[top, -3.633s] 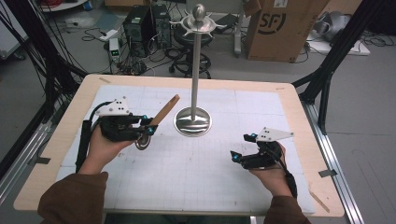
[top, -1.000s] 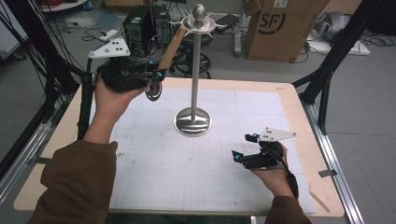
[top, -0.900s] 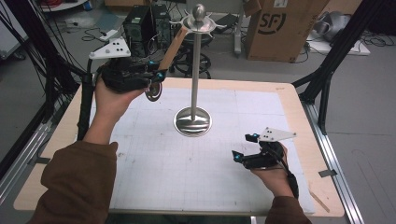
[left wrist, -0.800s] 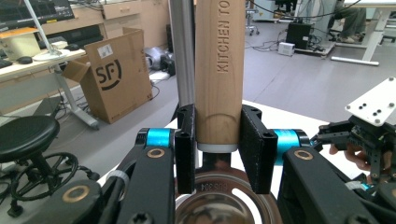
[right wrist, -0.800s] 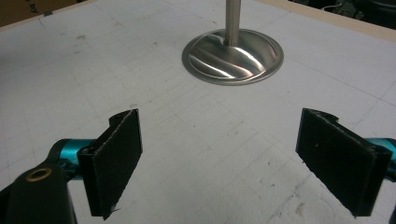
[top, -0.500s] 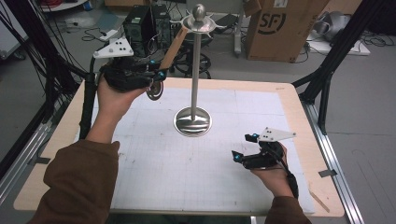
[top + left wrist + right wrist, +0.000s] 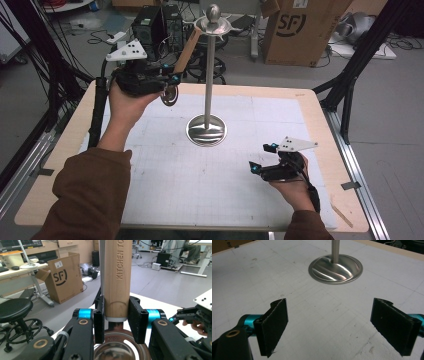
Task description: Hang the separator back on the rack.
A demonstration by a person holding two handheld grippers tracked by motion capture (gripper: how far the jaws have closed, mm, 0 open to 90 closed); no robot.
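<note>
My left gripper [image 7: 170, 82] is raised above the table's far left, shut on a kitchen utensil. Its wooden handle [image 7: 184, 52] slants up to the right, with its tip close to the top disc [image 7: 212, 22] of a tall metal stand [image 7: 209, 75]; its shiny metal end [image 7: 169, 96] hangs below the jaws. In the left gripper view the pads [image 7: 135, 320] clamp the handle [image 7: 117, 277] just above the metal bowl [image 7: 117, 350]. My right gripper [image 7: 260, 157] rests low on the mat at the right, open and holding nothing [image 7: 334, 327], facing the stand's base [image 7: 335, 268].
The stand's round base [image 7: 206, 131] sits mid-table on a white grid mat [image 7: 210, 190] over a wooden tabletop. Beyond the far edge are a cardboard box [image 7: 300, 30], computer cases and cables. Black frame legs stand at both sides.
The left gripper lifted the utensil from near the mat up high, then drifted slightly right, bringing the handle tip toward the stand's top. The right gripper stayed put.
</note>
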